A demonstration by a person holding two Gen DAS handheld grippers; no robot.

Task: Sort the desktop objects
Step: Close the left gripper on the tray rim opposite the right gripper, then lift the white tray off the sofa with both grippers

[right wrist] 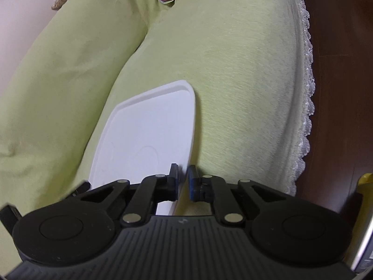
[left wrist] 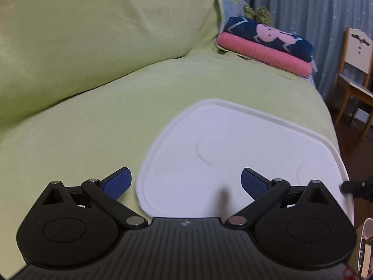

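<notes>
Left wrist: tray on sofa

Left wrist: left gripper [left wrist: 186, 181] spread wide above a white tray [left wrist: 233, 144] lying on the green sofa [left wrist: 93, 121].

Right wrist: right gripper [right wrist: 183, 182] pinches the tray [right wrist: 149, 126] by its right rim.

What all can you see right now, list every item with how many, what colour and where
white tray: one, white, flat on the green-covered seat, its edge between the right gripper's fingers
green cover: one, light green, over the sofa seat and back, lace trim along its edge
folded towels: two, pink under dark blue, at the far end of the seat
curtain: one, blue-grey, behind the sofa
wooden chair: one, pale wood, by the curtain
left gripper: one, black with blue pads, open above the tray
right gripper: one, black, shut on the tray edge
</notes>
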